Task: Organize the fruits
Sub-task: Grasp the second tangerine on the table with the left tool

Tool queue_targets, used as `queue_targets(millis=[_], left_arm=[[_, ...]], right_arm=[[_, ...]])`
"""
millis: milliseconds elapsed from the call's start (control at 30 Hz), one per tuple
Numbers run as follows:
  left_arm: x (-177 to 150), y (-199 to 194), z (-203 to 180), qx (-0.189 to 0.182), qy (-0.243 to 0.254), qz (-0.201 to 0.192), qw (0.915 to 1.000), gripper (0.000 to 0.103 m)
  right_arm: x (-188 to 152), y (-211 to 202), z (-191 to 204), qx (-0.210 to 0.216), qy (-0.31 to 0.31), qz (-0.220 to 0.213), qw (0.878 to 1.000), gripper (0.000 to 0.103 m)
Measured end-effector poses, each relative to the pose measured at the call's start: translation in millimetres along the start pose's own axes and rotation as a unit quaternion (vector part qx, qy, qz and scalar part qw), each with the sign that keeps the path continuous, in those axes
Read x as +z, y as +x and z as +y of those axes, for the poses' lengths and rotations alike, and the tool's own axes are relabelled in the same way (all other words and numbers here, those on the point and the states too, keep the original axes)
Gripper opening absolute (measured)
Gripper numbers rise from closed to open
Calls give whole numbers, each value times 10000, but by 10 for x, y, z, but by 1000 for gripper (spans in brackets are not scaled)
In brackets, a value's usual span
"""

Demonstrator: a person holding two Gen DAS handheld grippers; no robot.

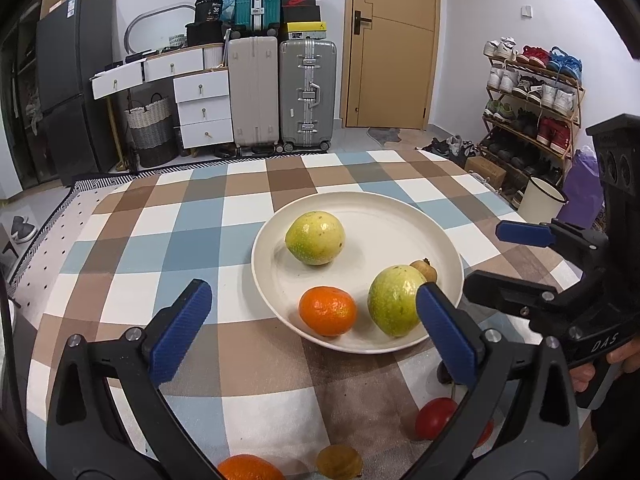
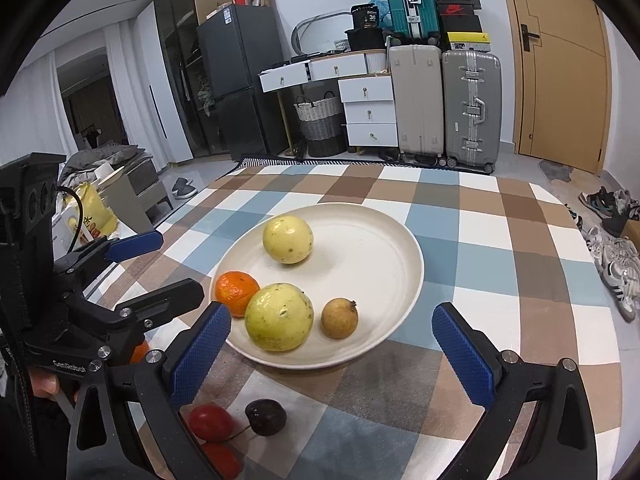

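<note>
A cream plate [image 1: 372,200] [image 2: 372,248] on the checked cloth holds two yellow-green fruits [image 1: 315,238] [image 1: 394,300], a mandarin [image 1: 328,312] [image 2: 236,286] and a small brown fruit [image 2: 339,318]. My left gripper [image 1: 312,290] stands open just before the plate's near rim, nothing between its blue pads. My right gripper [image 2: 330,310] is open too, at the near rim, with nothing between its pads. Each shows in the other's view, right gripper [image 1: 482,260] and left gripper [image 2: 180,262]. Loose on the cloth lie red tomatoes [image 2: 210,422], a dark cherry [image 2: 266,416], another mandarin [image 1: 248,468] and a brown fruit [image 1: 339,460].
The checked cloth [image 1: 192,224] covers the table. Past its far edge stand suitcases [image 1: 306,92], white drawers [image 1: 204,108] and a door [image 1: 392,44]. A shoe rack [image 1: 532,104] and a white bin [image 1: 542,200] are to the right.
</note>
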State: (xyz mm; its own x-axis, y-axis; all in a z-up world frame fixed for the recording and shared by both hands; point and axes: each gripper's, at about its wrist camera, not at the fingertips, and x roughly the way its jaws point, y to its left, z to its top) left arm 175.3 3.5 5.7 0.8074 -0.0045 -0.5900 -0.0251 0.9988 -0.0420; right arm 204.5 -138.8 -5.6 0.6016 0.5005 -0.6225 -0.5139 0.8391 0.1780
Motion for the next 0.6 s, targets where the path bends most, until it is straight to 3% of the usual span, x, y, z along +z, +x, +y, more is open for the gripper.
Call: queue_targets(millis=[267,600], left_arm=[[-135,-192,118,-57,-117,-24,9999,102],[-388,-494,218,259,85,172,9995,102]], right_arm=[[-93,-83,-21,-6,-35,61,10000,102],[-247,-87,24,152,-155,364,9991,102]])
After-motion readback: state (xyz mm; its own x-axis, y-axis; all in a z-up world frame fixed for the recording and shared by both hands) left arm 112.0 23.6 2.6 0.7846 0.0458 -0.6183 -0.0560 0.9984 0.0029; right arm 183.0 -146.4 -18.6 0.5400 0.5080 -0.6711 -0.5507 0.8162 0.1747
